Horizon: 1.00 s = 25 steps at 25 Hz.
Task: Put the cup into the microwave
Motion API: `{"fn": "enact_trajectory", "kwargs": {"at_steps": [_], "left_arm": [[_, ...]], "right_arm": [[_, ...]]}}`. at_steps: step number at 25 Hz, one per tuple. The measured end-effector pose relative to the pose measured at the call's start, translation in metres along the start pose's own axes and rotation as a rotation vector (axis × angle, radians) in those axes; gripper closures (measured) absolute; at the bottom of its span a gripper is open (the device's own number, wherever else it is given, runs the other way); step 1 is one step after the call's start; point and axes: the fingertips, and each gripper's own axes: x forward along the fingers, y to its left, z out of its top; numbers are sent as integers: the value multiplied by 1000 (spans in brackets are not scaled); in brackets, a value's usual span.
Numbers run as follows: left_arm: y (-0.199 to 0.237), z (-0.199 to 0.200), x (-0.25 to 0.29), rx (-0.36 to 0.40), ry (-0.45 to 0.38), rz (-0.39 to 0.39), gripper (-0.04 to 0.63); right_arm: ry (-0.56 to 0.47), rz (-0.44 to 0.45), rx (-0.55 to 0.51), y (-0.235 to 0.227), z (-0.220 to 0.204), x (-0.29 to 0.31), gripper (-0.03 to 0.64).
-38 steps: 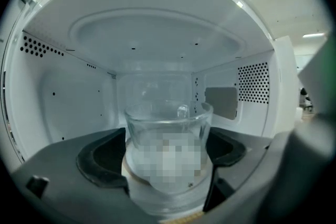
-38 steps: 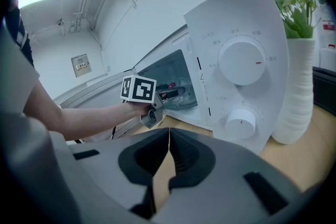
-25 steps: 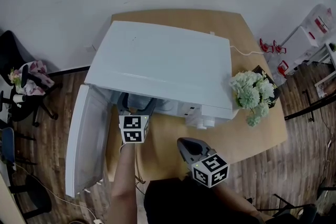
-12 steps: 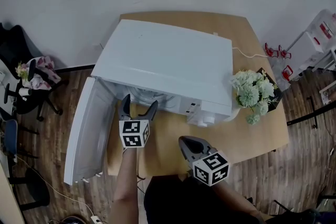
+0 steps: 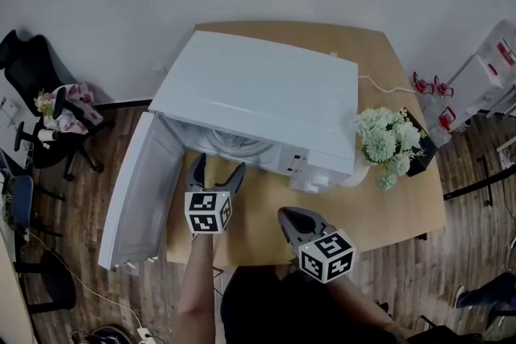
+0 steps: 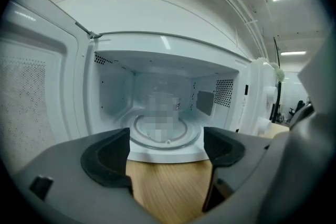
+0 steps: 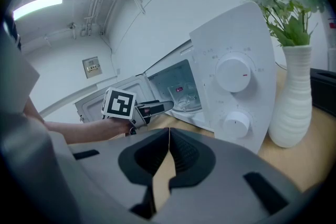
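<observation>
**Cup in; door remaining**

The clear glass cup [image 7: 181,93] stood inside the white microwave [image 5: 258,93]. Left gripper [image 6: 167,149]: fingers apart, empty, just outside the cavity. Right gripper [image 7: 169,134]: fingers together, empty. I judged it best to back straight out, then swing the open white door [image 5: 133,205] shut gently.

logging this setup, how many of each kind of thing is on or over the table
microwave: 1
cup: 1, inside the microwave
vase of flowers: 1
tongs: 2, left tongs open, right tongs shut
total: 5
</observation>
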Motion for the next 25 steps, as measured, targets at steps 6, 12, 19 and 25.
{"fn": "enact_trajectory", "kwargs": {"at_steps": [6, 12, 19, 25], "left_arm": [[-13, -6, -17, -15, 9, 7, 158], [-41, -11, -38, 9, 21, -17, 160], [-75, -18, -66, 11, 36, -65, 178], [-87, -14, -92, -29, 13, -48, 365]], "right_arm": [[-15, -2, 5, -5, 1, -6, 621], [-23, -11, 12, -9, -1, -10, 621], [-43, -18, 20, -12, 0, -11, 623], [-63, -25, 6, -14, 7, -19, 622]]}}
